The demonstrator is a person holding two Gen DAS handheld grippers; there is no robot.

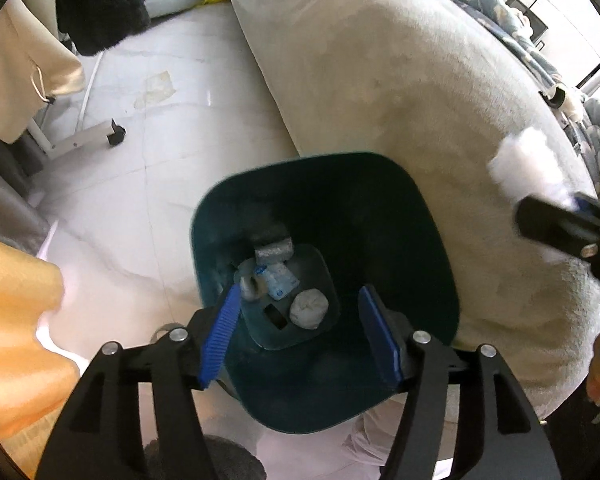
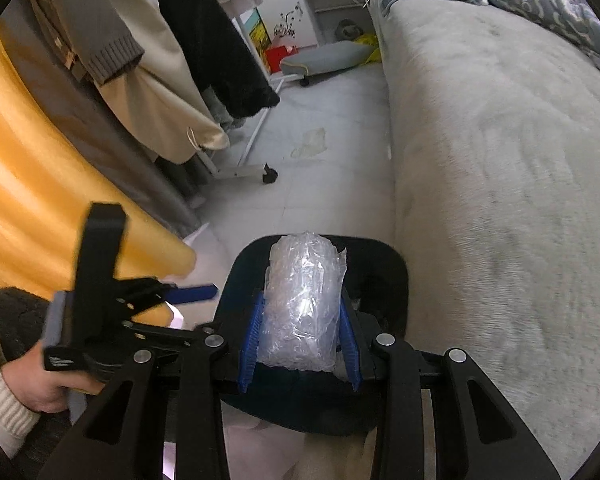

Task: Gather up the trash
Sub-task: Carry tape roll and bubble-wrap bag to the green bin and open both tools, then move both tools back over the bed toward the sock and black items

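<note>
The left gripper [image 1: 300, 336] is held over the dark teal plastic waste bin [image 1: 428, 248], pointing steeply down, with its blue ribbed pads [image 1: 220, 336] standing wide apart and nothing between them. Directly below and ahead of it, at the bottom of the bin, lie a crumpled grey-white paper wad [image 1: 309, 309], a blue-and-white printed wrapper [image 1: 279, 280] and a small grey block [image 1: 273, 251]; the gripper appears to be placed there so that whatever is released drops straight inside.

The right gripper [image 2: 300, 340] is clamped narrowly on a roll of clear crinkled bubble wrap [image 2: 303, 304], which is gripped on both sides by the pads and stands up beyond the fingertips. It is held above the near rim of the same bin, just under and ahead of the gripper, presumably so the wrap can be let go over the opening. From the left wrist view, this gripper is seen off to the right, above the pale grey plush bed cover [image 1: 380, 80] that the bin stands against.

To the left of both grippers, a white tiled floor [image 2: 320, 184] is visible. The bubble wrap is judged to be not yet in the bin.
</note>
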